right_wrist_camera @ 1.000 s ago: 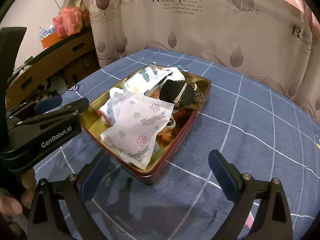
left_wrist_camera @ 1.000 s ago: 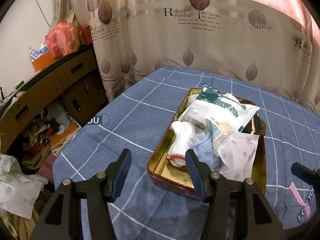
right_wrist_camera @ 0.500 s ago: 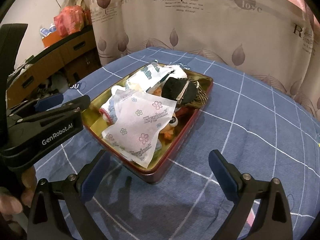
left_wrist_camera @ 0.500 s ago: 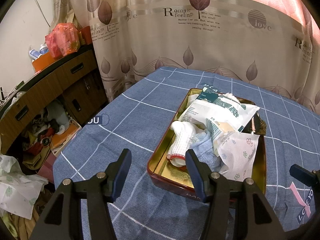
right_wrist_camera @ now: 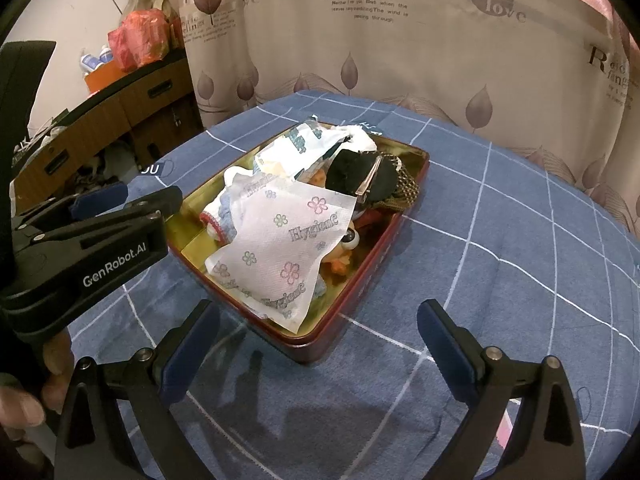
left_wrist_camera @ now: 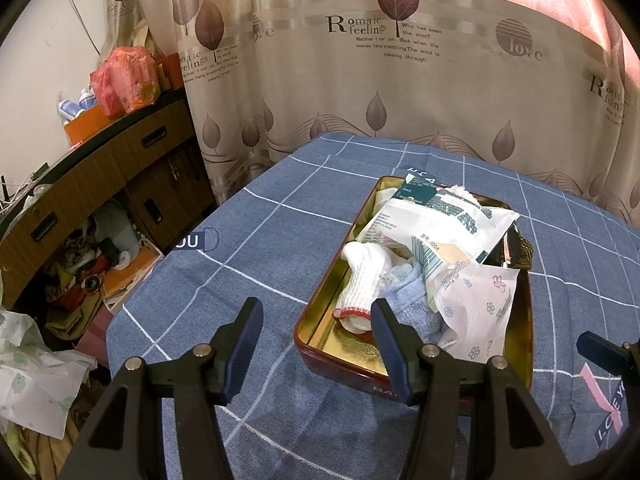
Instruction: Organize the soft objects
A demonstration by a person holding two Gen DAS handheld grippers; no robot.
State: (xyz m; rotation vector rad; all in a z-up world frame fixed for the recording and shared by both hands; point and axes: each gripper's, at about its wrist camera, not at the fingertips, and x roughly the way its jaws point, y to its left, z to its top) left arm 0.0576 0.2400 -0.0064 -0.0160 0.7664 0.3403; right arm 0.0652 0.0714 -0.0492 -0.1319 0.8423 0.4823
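A red tin with a gold inside (left_wrist_camera: 340, 364) (right_wrist_camera: 360, 292) sits on the blue checked tablecloth, filled with soft things. A white sock with a red cuff (left_wrist_camera: 362, 280) lies at its near left beside a light blue cloth (left_wrist_camera: 408, 300). A flowered tissue pack (left_wrist_camera: 476, 312) (right_wrist_camera: 280, 248) and a white-and-green pack (left_wrist_camera: 440, 220) (right_wrist_camera: 300, 148) lie on top. A black pouch (right_wrist_camera: 360, 176) rests at the tin's far right. My left gripper (left_wrist_camera: 316, 316) (right_wrist_camera: 124, 208) hovers open over the tin's near left corner. My right gripper (right_wrist_camera: 316, 320) stands open, wide, in front of the tin.
A patterned curtain (left_wrist_camera: 360, 80) hangs behind the table. A brown cabinet (left_wrist_camera: 100, 172) with a red bag on top stands at the left, with clutter on the floor below it. A person's hand (right_wrist_camera: 24, 392) holds the left gripper. Bare cloth (right_wrist_camera: 520, 240) lies right of the tin.
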